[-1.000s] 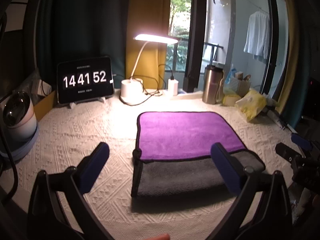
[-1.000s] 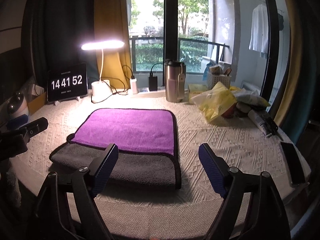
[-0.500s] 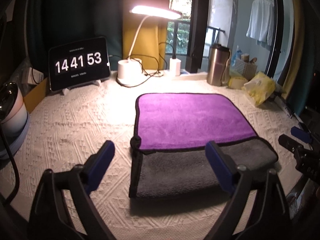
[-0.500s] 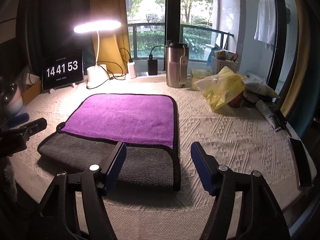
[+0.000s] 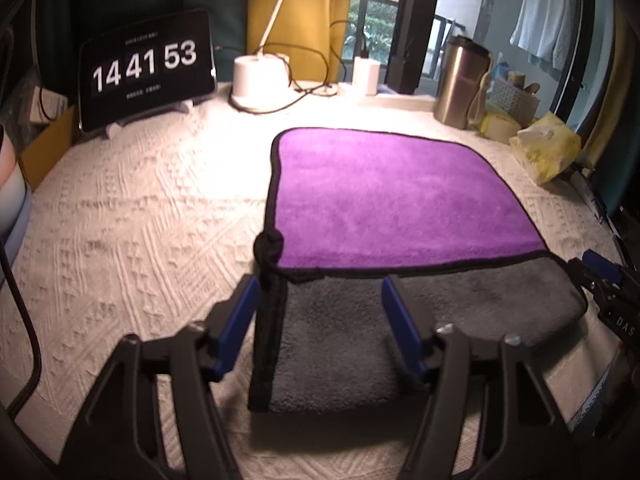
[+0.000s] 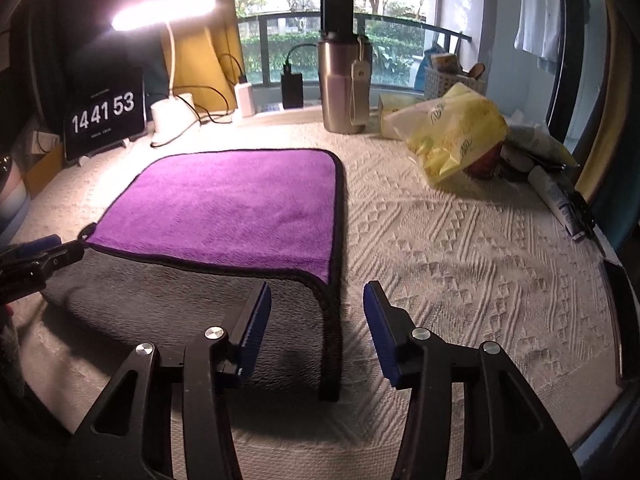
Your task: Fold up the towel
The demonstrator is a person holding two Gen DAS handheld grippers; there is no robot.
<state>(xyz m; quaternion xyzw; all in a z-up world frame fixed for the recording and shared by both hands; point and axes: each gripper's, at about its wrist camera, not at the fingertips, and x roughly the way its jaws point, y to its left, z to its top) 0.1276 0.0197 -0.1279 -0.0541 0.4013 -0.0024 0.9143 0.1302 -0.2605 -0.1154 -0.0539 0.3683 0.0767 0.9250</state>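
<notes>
So both grippers are hovering low at the near edge of the towel with nothing between their fingers. Left gripper has its blue-padded jaws spread apart, straddling the near left corner of the purple and grey microfibre towel with black trim; the left pad sits just beside the black edge, the right one over the grey part, and I can't tell if either actually touches the fabric. Right gripper is gaping too, jaws either side of the near right corner, left pad over grey pile, right pad over the bare cloth. The towel lies on the cream textured tablecloth, already folded partway, so a purple flap covers most of it and a grey strip shows along the near side. There's a little black hanging loop at the left edge. Further back: a black tablet clock reading 14 41 53, a white desk lamp switched on, a steel tumbler, and a crumpled yellow plastic bag off to the right.
</notes>
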